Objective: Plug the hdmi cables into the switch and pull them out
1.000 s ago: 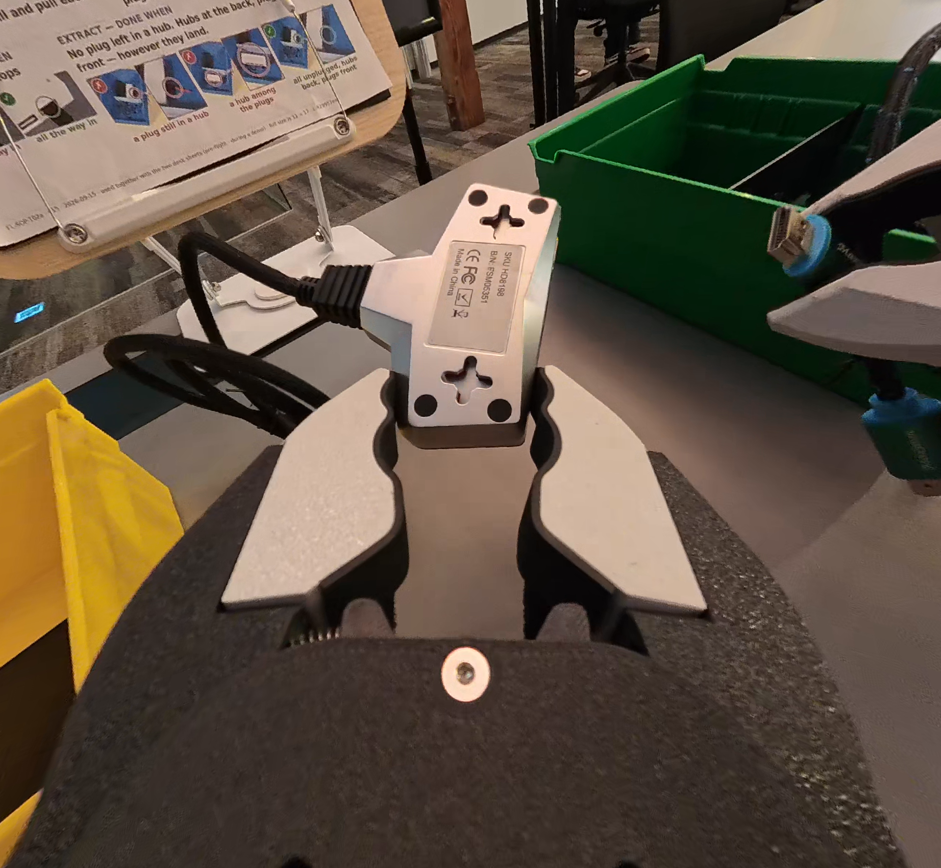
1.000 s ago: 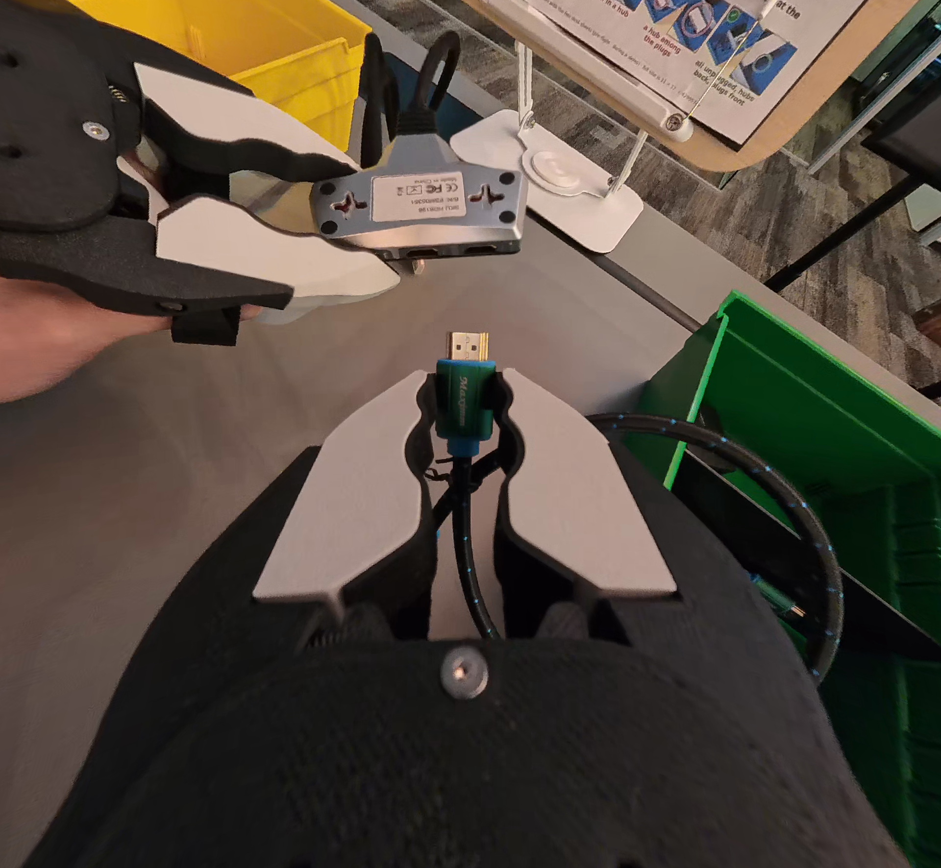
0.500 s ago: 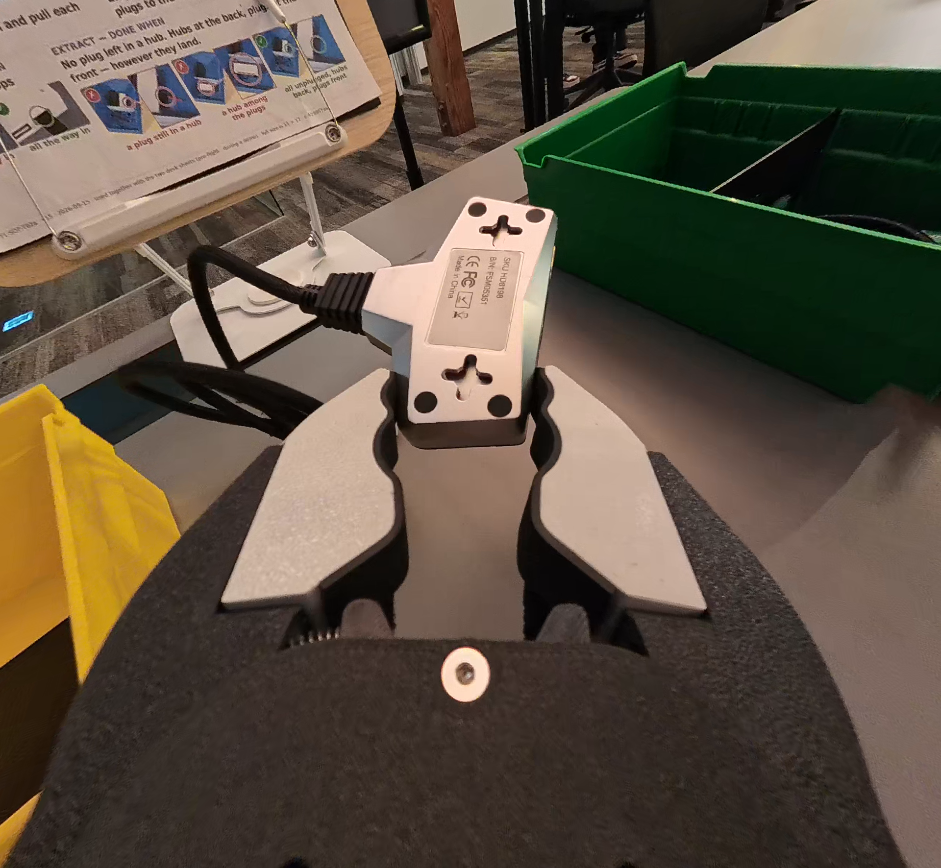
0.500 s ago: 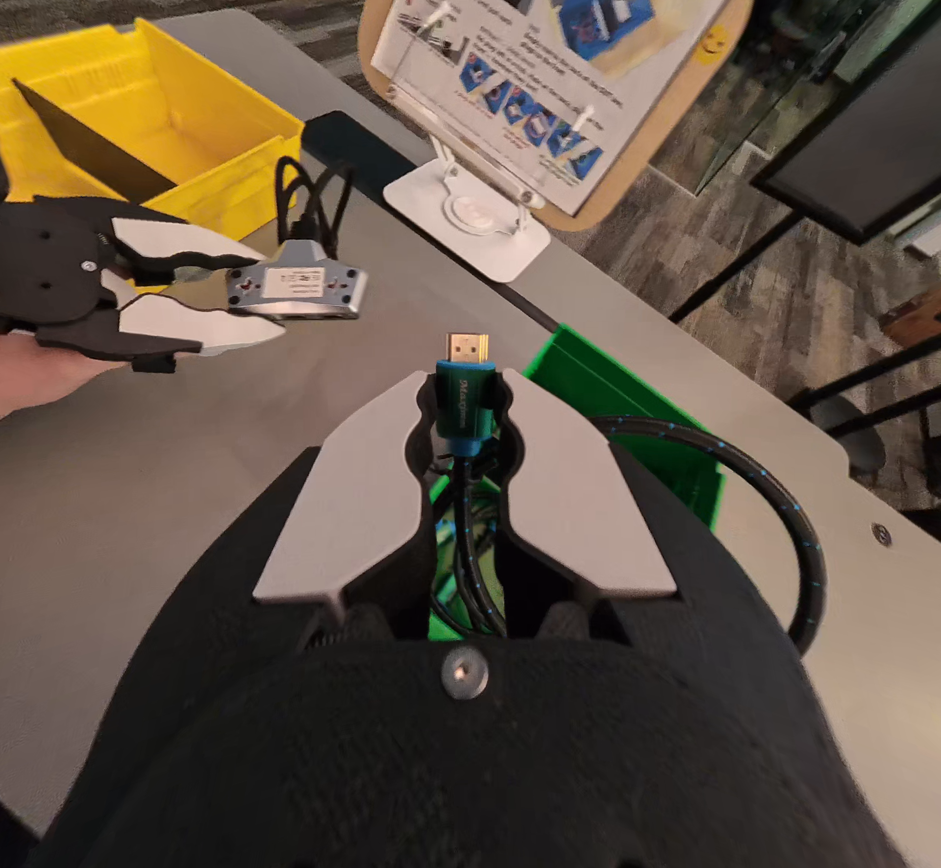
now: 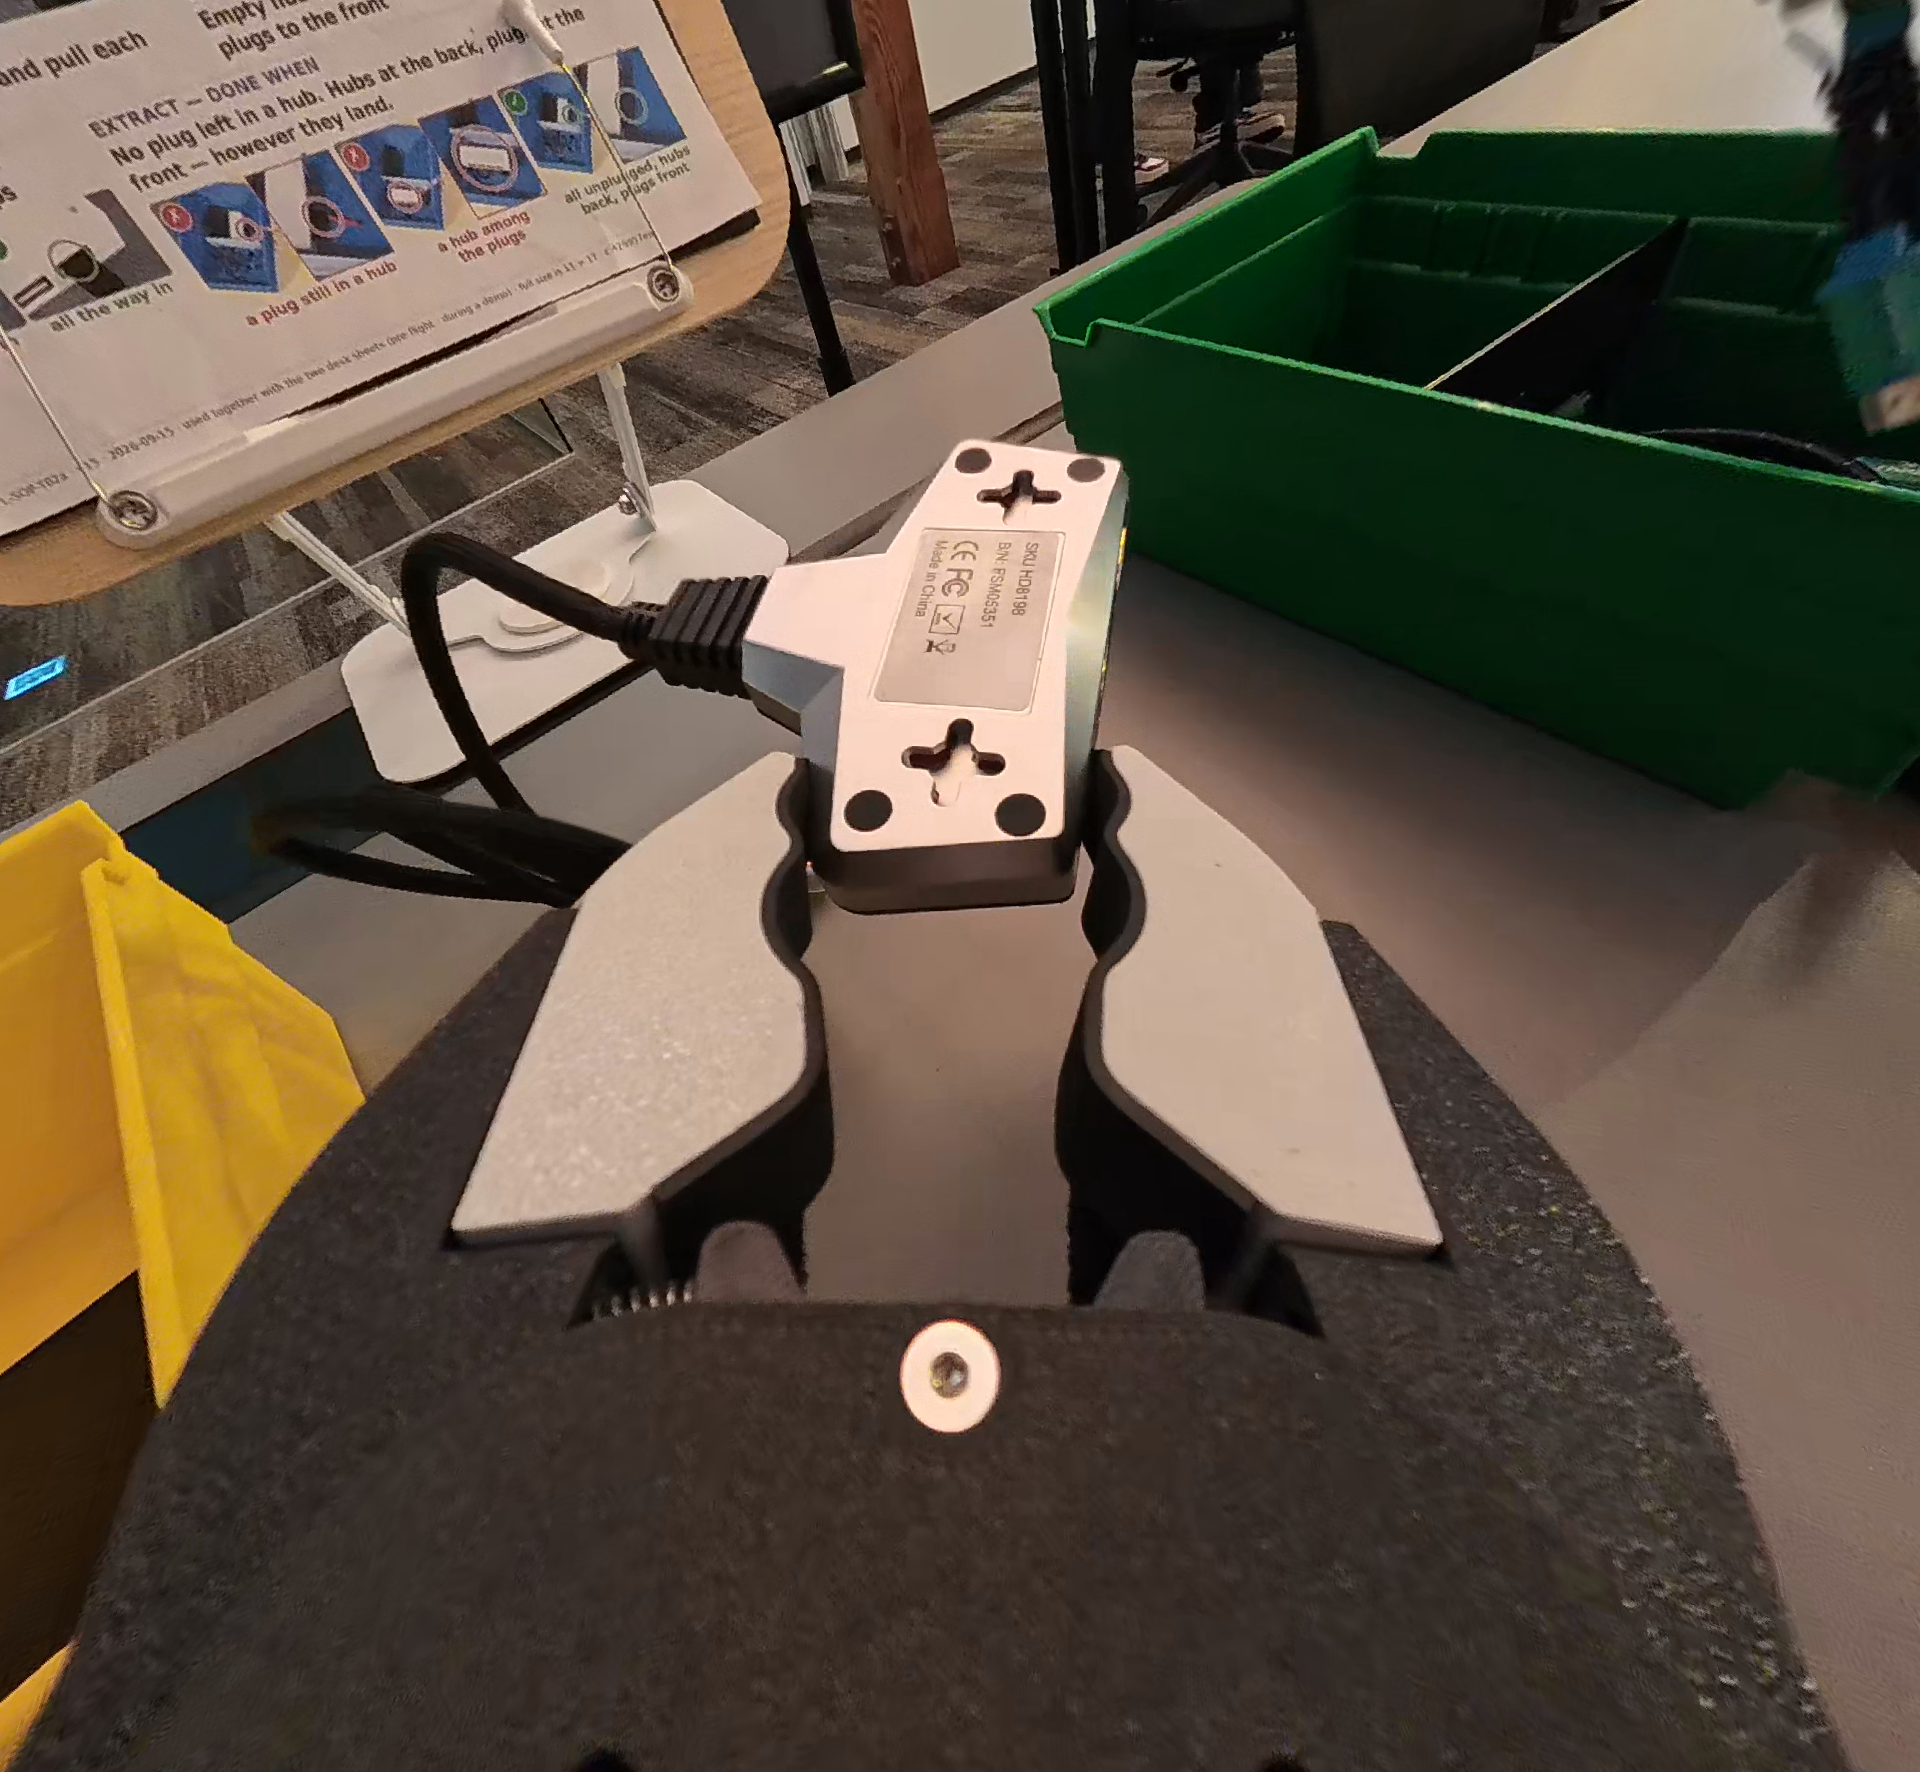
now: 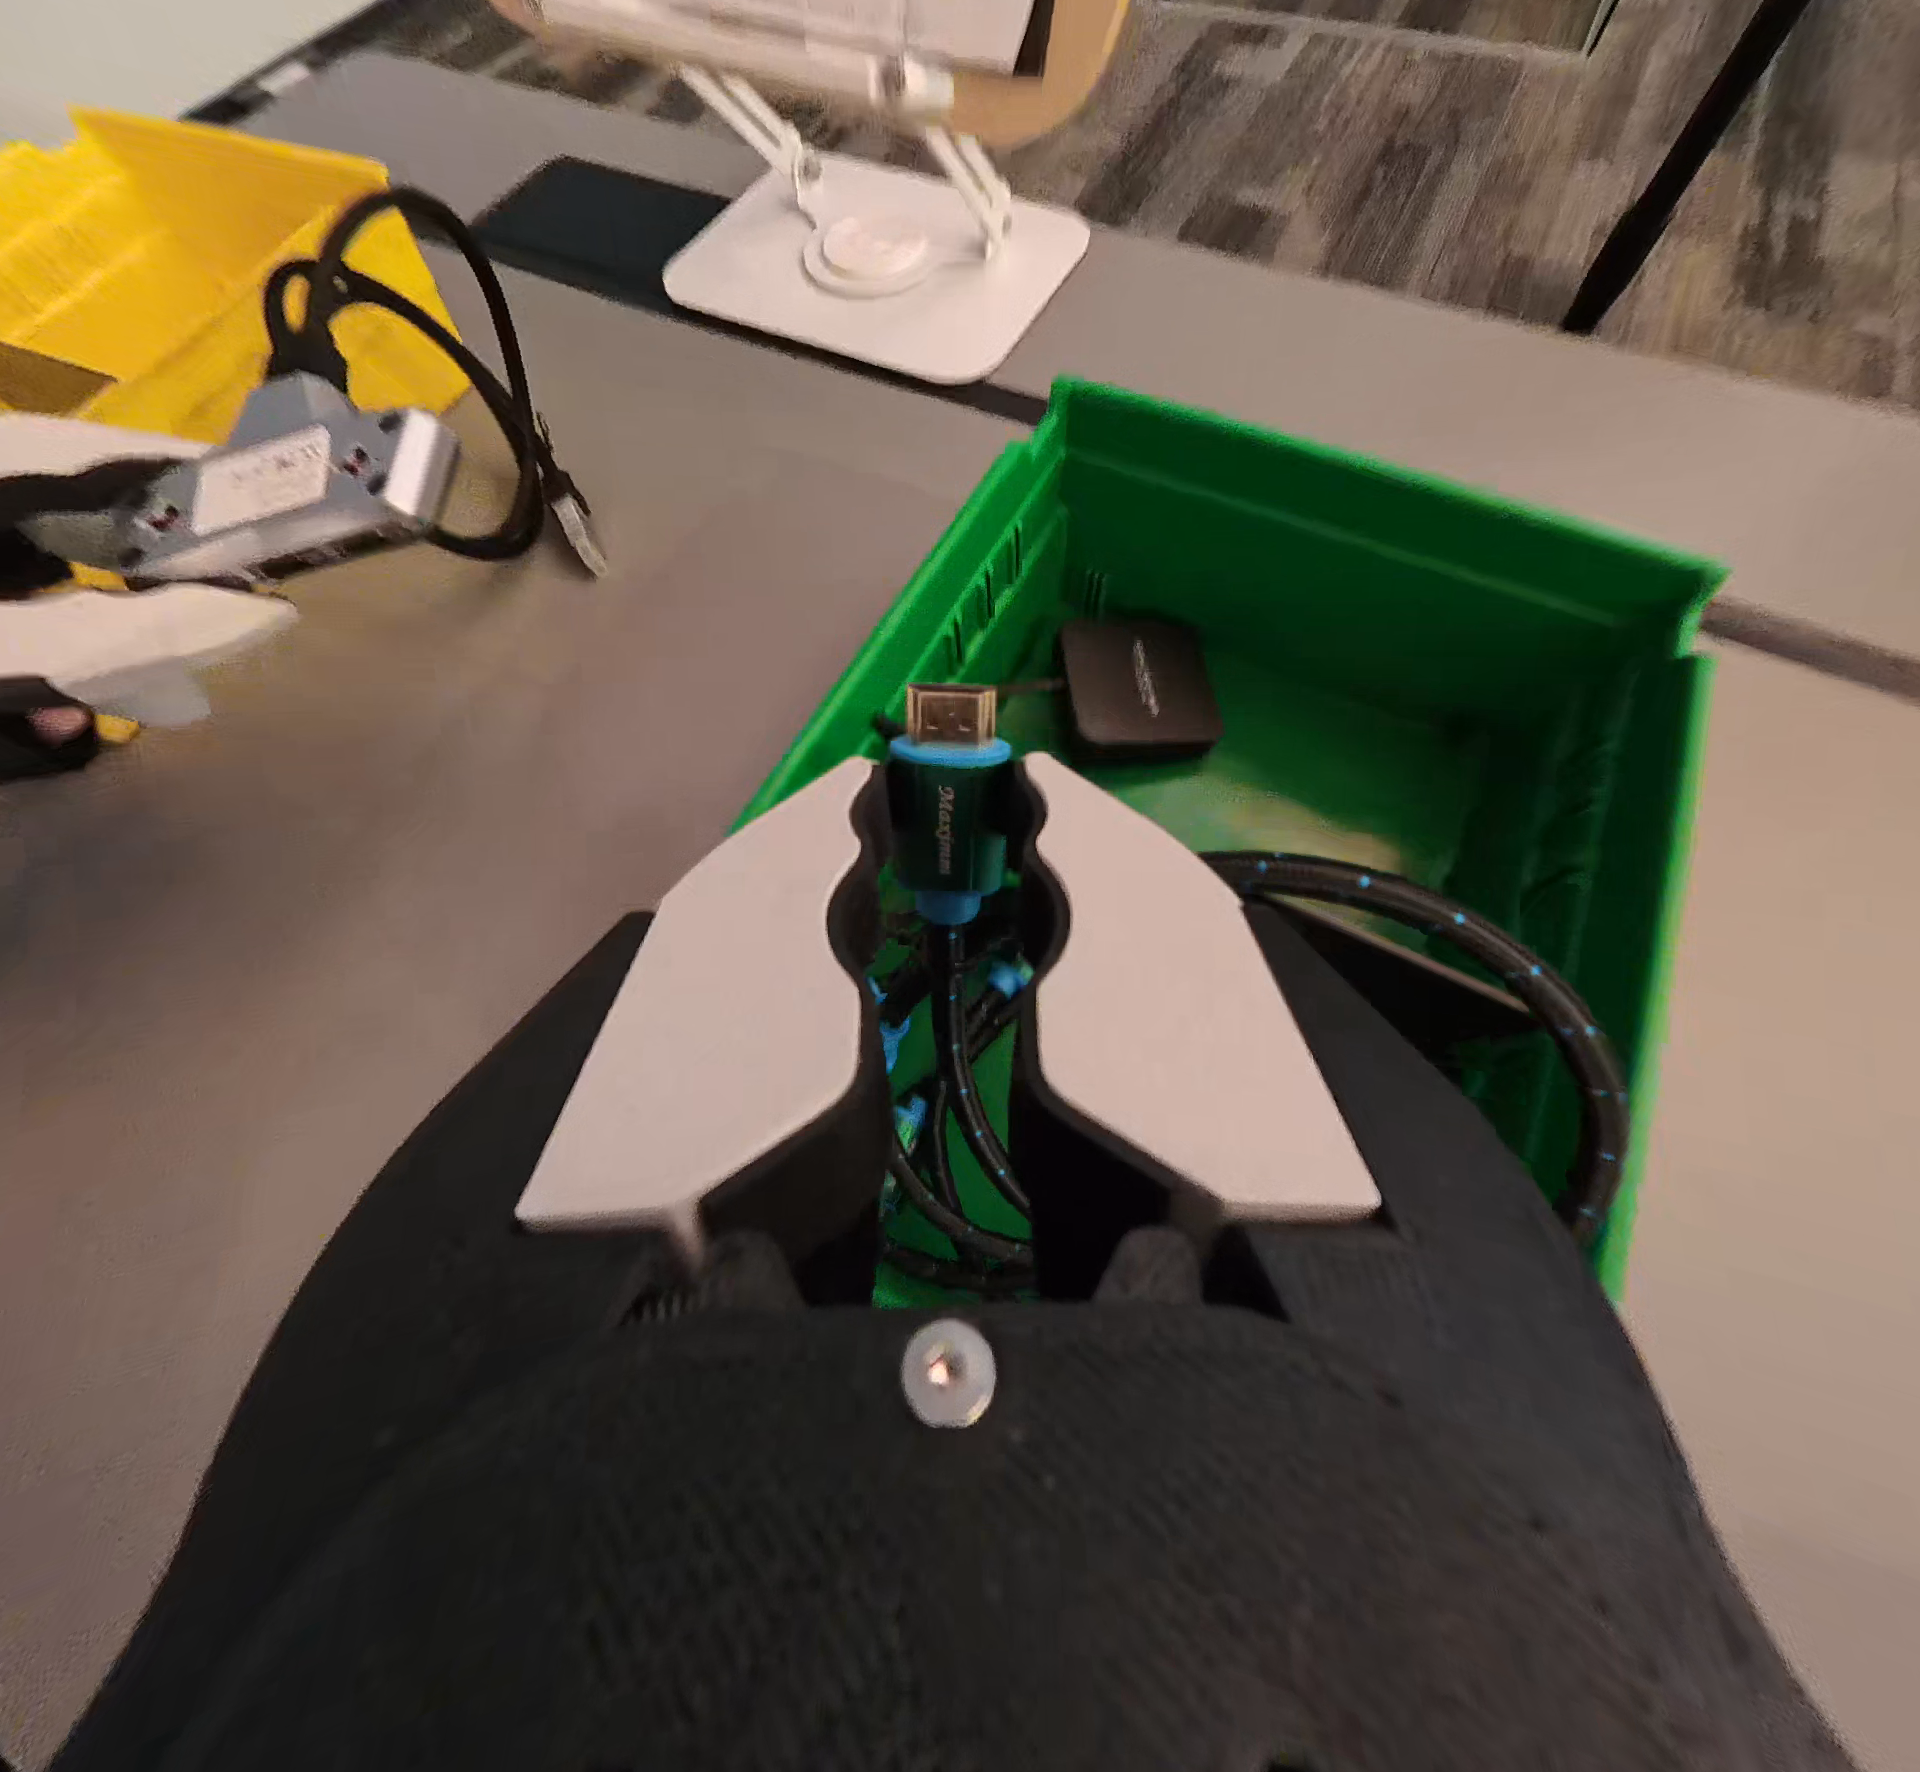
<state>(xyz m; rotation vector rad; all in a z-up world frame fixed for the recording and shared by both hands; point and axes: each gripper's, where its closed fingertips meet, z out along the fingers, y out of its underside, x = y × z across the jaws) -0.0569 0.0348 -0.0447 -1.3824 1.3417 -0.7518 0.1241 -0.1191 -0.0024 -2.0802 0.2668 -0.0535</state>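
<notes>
Above the grey surface (image 5: 1351, 849), left claw (image 5: 945, 849) clamped on the short end of a silver switch (image 5: 956, 662), ports facing away; right claw (image 6: 951, 818) pinching a blue-collared HDMI plug (image 6: 943, 823) by its moulded body over the green bin (image 6: 1351, 517). Likely rigid, smooth metal, prone to twisting; braided cable (image 6: 1507, 974) stiffly springy, best gripped at the plug housing.

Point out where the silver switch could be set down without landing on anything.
Free: the grey tabletop between the green bin and the yellow bin, nearer than the white stand base. Crowded: the green bin's near compartment, full of braided cables.
</notes>
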